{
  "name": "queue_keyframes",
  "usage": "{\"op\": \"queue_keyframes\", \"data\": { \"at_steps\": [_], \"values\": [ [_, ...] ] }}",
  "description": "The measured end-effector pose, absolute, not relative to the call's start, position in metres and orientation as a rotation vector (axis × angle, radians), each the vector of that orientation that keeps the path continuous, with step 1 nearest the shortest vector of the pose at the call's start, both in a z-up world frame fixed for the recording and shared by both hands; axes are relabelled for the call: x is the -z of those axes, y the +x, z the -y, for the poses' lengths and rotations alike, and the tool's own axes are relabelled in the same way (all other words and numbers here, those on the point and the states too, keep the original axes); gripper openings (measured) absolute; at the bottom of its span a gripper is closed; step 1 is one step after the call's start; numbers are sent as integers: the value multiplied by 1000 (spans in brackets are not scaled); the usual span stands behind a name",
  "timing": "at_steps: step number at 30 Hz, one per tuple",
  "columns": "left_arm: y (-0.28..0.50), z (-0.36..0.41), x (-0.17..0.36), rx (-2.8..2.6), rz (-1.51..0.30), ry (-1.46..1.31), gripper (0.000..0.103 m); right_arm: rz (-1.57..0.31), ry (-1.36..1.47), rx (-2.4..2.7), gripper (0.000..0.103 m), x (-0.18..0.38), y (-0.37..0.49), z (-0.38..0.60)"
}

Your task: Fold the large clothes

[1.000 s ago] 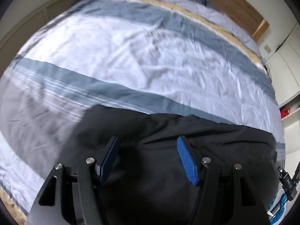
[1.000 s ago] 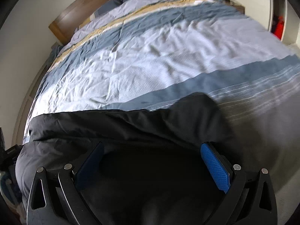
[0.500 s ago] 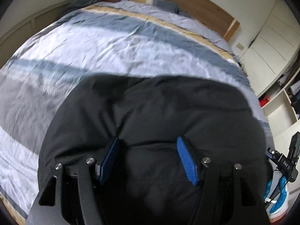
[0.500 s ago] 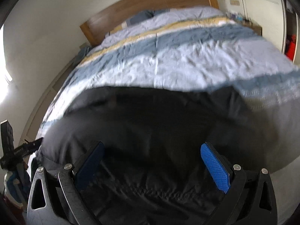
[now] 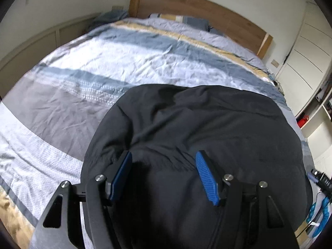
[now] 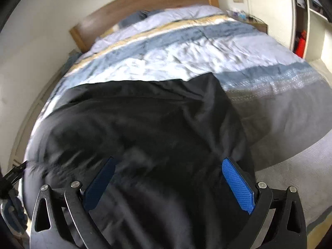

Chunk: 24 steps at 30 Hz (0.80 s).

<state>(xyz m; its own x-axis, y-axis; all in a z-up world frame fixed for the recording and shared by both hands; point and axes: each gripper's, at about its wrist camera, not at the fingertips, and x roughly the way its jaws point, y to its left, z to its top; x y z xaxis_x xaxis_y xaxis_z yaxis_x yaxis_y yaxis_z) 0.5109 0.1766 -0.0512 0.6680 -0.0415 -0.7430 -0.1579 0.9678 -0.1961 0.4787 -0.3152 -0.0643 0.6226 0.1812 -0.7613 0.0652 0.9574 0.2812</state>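
Observation:
A large black garment (image 5: 197,124) lies spread on the near part of the striped bed (image 5: 124,62). It also fills the lower half of the right wrist view (image 6: 145,124). My left gripper (image 5: 164,166) hangs over the garment's near part with its blue pads apart, fabric bulging between them. My right gripper (image 6: 168,176) is wide open over the garment's near right part; that view is blurred. I cannot tell whether either gripper's pads touch the fabric.
The bed has a wooden headboard (image 5: 197,6) and pillows (image 5: 180,20) at the far end. White wardrobe doors (image 5: 307,51) stand to the right of the bed. A low wall panel (image 5: 31,47) runs along its left side.
Both grippers have risen and tilted up, so the headboard and walls now show. The black garment has spread farther up the bed and covers more of each view.

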Motion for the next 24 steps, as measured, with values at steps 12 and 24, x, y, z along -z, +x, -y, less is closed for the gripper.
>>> {"op": "queue_keyframes", "data": {
  "at_steps": [12,24],
  "values": [
    [459,-117,45,22,-770,-131,62,-823,186,-253,101,52,427,229],
    [455,-102,63,17,-761,-103,62,-830,160,-267,103,76,417,226]
  ]
}}
